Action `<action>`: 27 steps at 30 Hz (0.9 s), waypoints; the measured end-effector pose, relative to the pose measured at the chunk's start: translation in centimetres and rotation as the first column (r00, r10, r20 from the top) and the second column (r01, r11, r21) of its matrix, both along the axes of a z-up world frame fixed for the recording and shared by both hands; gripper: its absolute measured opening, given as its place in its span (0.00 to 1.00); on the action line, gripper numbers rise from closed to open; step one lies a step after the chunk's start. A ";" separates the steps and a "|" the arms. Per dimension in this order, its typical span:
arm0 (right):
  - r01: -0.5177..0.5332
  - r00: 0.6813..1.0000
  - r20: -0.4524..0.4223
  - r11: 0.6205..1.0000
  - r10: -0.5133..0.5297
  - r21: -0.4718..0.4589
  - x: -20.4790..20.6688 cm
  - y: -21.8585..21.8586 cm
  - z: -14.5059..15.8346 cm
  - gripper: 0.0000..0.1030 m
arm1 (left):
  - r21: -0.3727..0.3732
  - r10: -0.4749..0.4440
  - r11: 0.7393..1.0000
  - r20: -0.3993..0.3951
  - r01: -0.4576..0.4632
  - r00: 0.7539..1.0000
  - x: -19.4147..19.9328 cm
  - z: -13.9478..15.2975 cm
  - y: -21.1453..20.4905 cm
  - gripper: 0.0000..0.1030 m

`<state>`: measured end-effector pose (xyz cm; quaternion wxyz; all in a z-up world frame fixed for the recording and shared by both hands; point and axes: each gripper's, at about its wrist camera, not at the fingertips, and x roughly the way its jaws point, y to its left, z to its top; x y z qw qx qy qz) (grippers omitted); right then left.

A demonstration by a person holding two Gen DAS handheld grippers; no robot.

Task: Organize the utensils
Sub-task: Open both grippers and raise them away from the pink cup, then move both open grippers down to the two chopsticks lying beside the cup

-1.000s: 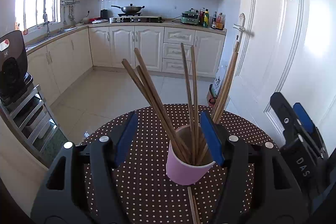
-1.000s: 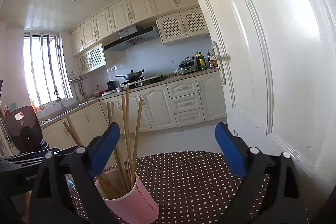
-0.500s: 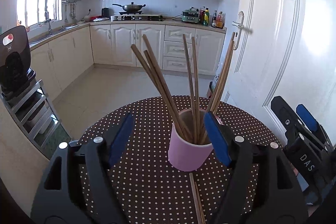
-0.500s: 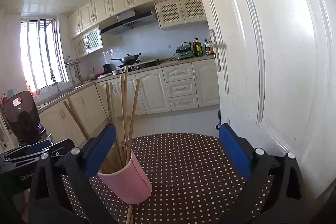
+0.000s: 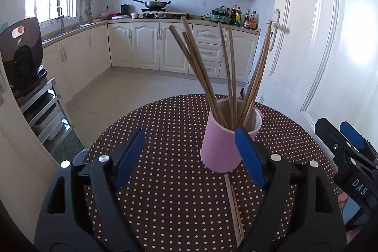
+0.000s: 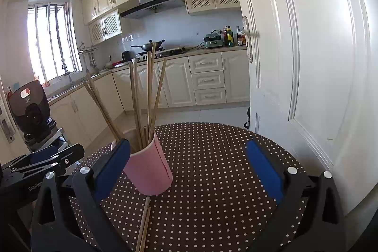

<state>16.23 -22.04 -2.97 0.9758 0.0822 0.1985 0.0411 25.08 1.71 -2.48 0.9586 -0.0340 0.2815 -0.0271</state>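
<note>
— Two loose chopsticks [image 5: 232,207] lie on the dotted tablecloth [image 5: 165,193], low in the frame, just before the pink cup [image 5: 224,145] of chopsticks [image 5: 200,72]. Cream cabinets [image 5: 146,46] and a wok [image 5: 154,4] sit behind.

— Changed?

— The cup looks farther off than a second ago. The left gripper [image 5: 191,155] is opening, empty; the right gripper [image 6: 189,167] gapes wide, empty too.

one pink cup [image 5: 222,145], eight chopsticks standing in it [image 5: 200,72], two loose chopsticks [image 5: 234,207] on one table [image 5: 165,193].
</note>
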 end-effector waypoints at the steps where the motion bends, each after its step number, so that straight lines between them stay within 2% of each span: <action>1: -0.002 1.000 -0.010 1.000 0.002 0.001 -0.2 0.1 -0.2 0.92 | -0.005 0.002 1.000 -0.006 -0.002 1.000 -0.1 -0.2 0.2 0.75; 6: -0.053 0.997 -0.051 0.999 0.052 -0.001 -0.8 0.3 -1.0 0.92 | -0.003 0.017 1.000 -0.027 -0.017 0.999 -0.7 -1.3 0.6 0.75; 10: -0.130 0.982 -0.147 0.990 0.121 -0.054 -0.6 1.4 -1.8 0.92 | 0.000 0.002 1.000 -0.059 -0.002 0.998 -1.3 -2.1 0.7 0.75; 12: -0.175 0.963 -0.222 0.981 0.151 -0.090 -0.3 2.1 -2.6 0.92 | -0.003 -0.014 1.000 -0.092 0.014 0.996 -1.4 -2.5 0.8 0.75; 15: -0.235 0.931 -0.309 0.968 0.196 -0.093 0.0 3.0 -3.7 0.92 | -0.009 -0.071 0.997 -0.145 0.070 0.987 -1.8 -3.3 0.8 0.75; 21: -0.301 0.853 -0.465 0.951 0.238 -0.065 1.0 4.2 -5.7 0.92 | 0.149 -0.078 0.984 -0.152 0.101 0.985 -3.5 -4.5 -0.4 0.75; 24: -0.330 0.799 -0.543 0.943 0.259 -0.036 1.5 4.5 -6.8 0.92 | 0.215 -0.078 0.970 -0.162 0.112 0.984 -4.0 -5.1 -0.7 0.75; 27: -0.341 0.777 -0.574 0.939 0.259 -0.038 1.7 5.0 -7.3 0.92 | 0.185 -0.077 0.976 -0.199 0.115 0.977 -4.0 -5.5 0.0 0.75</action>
